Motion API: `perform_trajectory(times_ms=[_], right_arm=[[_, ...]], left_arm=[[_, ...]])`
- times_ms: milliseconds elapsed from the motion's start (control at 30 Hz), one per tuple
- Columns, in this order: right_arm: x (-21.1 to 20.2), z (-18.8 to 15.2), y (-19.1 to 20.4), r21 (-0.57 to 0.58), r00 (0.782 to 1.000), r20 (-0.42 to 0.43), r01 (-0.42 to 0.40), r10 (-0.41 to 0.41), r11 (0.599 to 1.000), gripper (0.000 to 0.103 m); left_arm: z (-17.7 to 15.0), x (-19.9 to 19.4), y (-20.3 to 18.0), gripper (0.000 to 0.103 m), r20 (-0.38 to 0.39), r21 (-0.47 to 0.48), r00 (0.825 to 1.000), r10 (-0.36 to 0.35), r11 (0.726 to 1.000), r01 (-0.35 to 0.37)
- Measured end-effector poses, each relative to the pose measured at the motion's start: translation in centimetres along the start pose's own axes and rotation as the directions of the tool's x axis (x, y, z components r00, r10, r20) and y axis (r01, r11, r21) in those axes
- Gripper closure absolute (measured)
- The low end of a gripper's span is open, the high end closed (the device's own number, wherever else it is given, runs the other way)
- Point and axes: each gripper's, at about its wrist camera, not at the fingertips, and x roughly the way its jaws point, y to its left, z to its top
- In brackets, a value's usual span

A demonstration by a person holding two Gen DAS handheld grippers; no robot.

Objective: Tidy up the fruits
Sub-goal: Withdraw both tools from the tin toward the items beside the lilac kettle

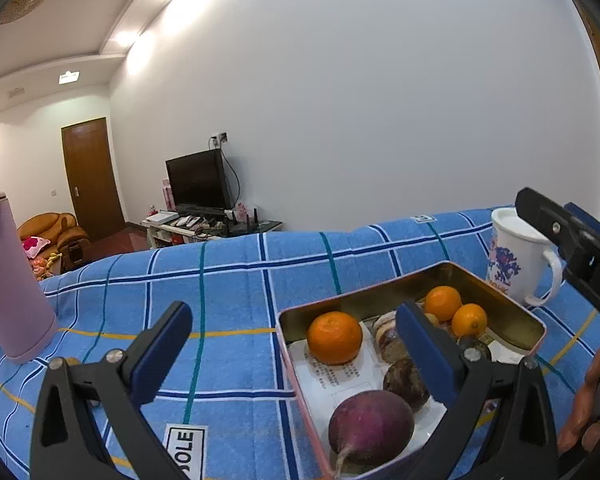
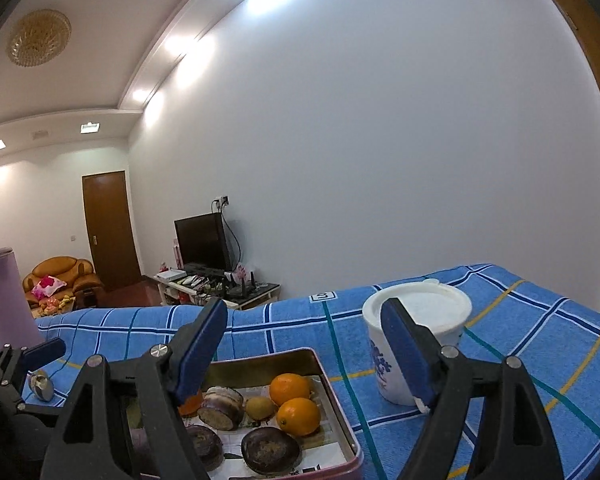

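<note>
An open pink-rimmed tin [image 1: 500, 300] lies on the blue checked cloth. In it are a mandarin [image 1: 334, 338], two small oranges [image 1: 443, 303], a big purple root-tailed fruit [image 1: 370, 426] and dark purple fruits [image 1: 406, 378]. My left gripper [image 1: 292, 316] stands open at the tin's near left corner, nothing between its pads. In the right wrist view my right gripper [image 2: 304, 312] hangs open above the tin [image 2: 340, 412], over the oranges [image 2: 299, 416], a small yellow fruit [image 2: 260, 407] and dark round fruits [image 2: 270, 450]. It holds nothing. A small brown fruit [image 2: 40, 386] lies loose on the cloth.
A white lidded mug [image 2: 416, 332] with a blue pattern stands right of the tin, close to my right gripper's right finger. A tall pink bottle [image 1: 8, 280] stands at the far left of the cloth. A hand [image 1: 588, 400] shows at the right edge.
</note>
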Motion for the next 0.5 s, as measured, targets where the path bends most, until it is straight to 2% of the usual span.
perform_trajectory(times_ms=[233,500], right_arm=[[-1.6,-0.1,0.6,-0.003,0.999,0.017,0.033,-0.033,0.999,0.023],[-2.0,-0.3,0.9,0.004,0.999,0.019,0.03,-0.03,1.0,0.023]], left_arm=[[-0.4,-0.9,0.2,0.0,0.006,0.002,1.0,0.011,1.0,-0.011],[-0.6,-1.7,0.0,0.0,0.008,0.033,1.0,0.024,0.999,-0.024]])
